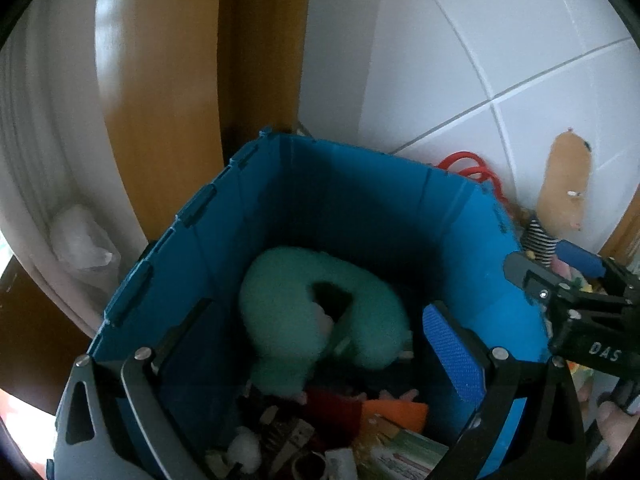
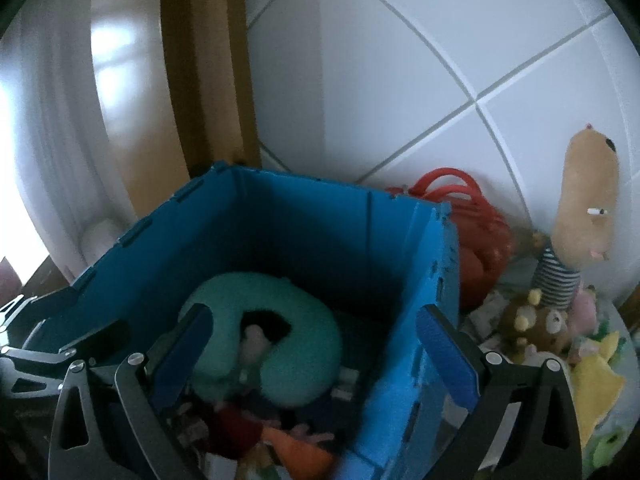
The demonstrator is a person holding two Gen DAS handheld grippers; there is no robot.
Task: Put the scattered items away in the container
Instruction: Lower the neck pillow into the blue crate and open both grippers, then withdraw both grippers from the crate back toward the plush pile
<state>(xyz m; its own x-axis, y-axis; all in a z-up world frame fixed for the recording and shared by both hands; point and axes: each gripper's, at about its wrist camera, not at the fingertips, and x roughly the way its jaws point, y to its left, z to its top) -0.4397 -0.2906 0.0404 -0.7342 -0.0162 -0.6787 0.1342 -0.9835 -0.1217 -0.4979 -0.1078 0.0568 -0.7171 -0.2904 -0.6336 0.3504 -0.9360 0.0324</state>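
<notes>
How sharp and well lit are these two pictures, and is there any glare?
Left wrist view: soft all over, dim inside the blue bin, window glare on the wooden door, fisheye-bent tile lines. Right wrist view: blurrier, the green neck pillow smeared, similar door glare, bright wall behind the tan plush.

The blue container [image 1: 360,200] looked like smooth, matt plastic. Inside lay a fuzzy teal cloth neck pillow [image 1: 320,308]. The floor tiles [image 2: 440,40] were glossy white. The tan plush toy [image 2: 588,200] was soft fabric, and the door frame [image 1: 180,80] was polished wood.
</notes>
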